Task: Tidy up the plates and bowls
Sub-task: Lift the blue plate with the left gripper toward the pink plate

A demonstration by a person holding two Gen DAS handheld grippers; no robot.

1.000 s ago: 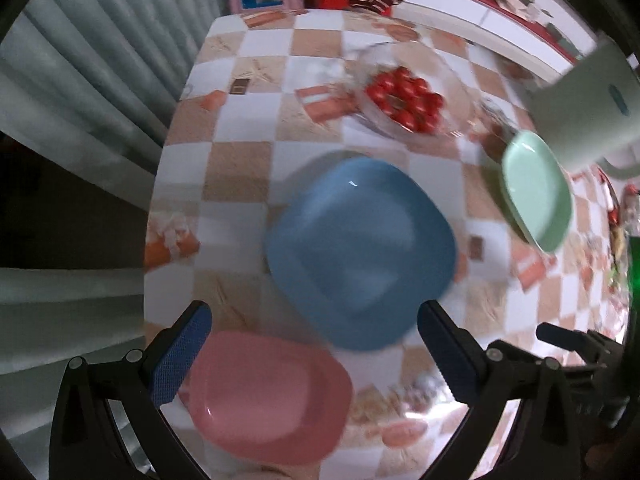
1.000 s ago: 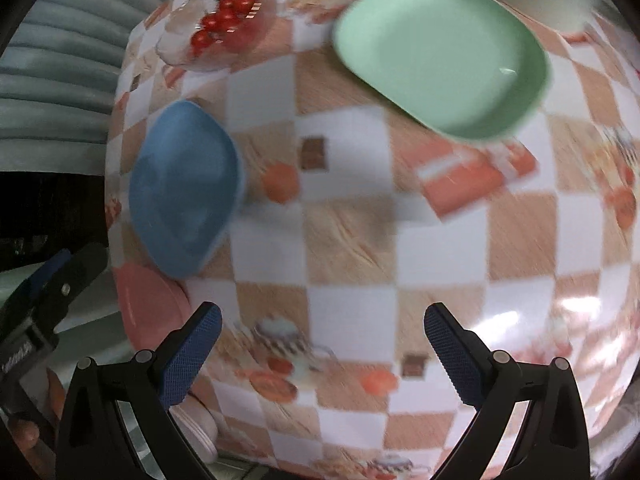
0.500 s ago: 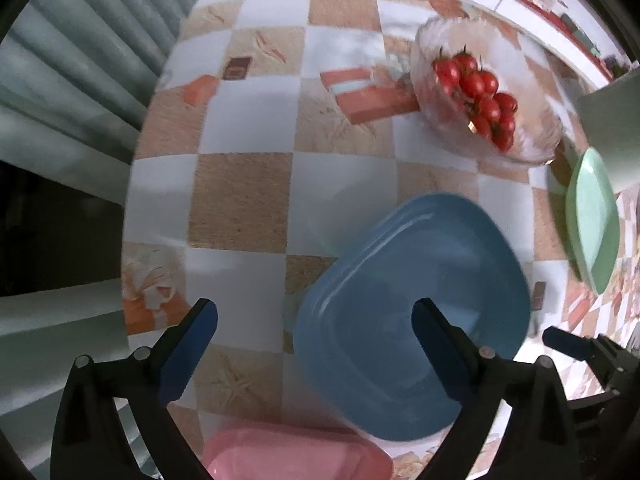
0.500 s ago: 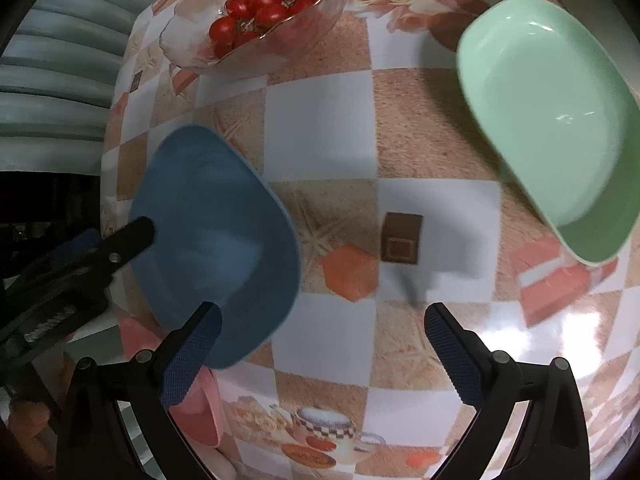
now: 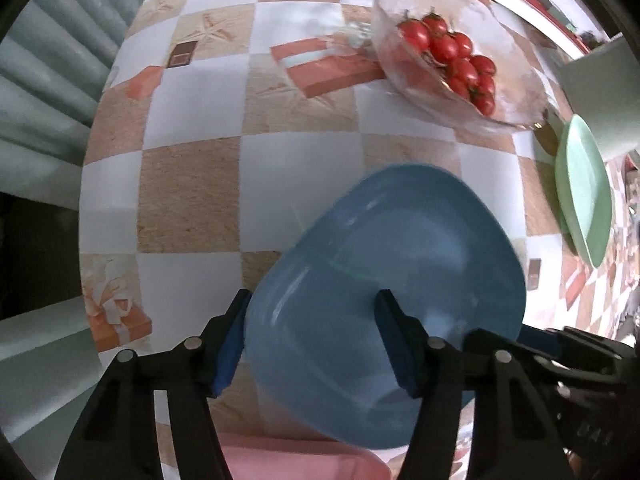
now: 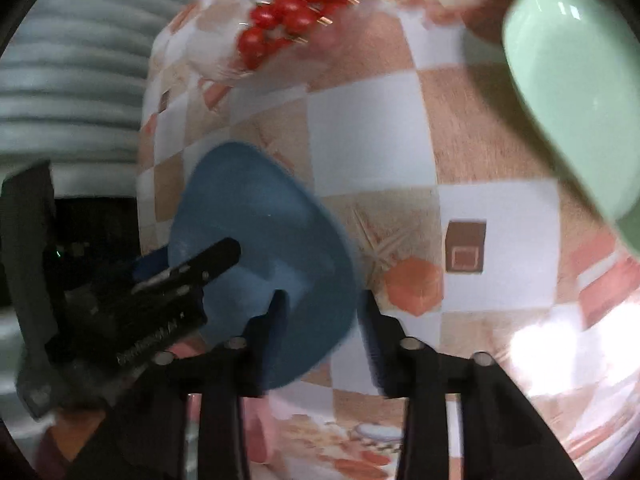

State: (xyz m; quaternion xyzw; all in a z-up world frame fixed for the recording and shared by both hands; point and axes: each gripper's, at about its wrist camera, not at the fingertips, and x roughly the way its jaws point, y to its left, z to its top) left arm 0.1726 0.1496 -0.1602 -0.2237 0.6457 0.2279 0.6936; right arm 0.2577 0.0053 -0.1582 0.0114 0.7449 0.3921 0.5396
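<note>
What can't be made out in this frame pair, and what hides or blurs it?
- Pink plate: left wrist view, mostly cut off by the bottom edge and covered by the blue plate.
- Glass bowl of tomatoes: right wrist view, motion blur hides its rim.
- Green plate: right wrist view, cut off at the right edge.
- Right gripper: blur hides whether its fingers touch the blue plate.

Both grippers are built of matte black plastic, and silver screw heads are seen along the linkages. The left gripper (image 5: 310,338) and right gripper (image 6: 322,334) are fitted with dark blue finger pads (image 5: 390,338) (ribbed, flat-faced). White lettering, too blurred to read, is printed on the left gripper's body.
</note>
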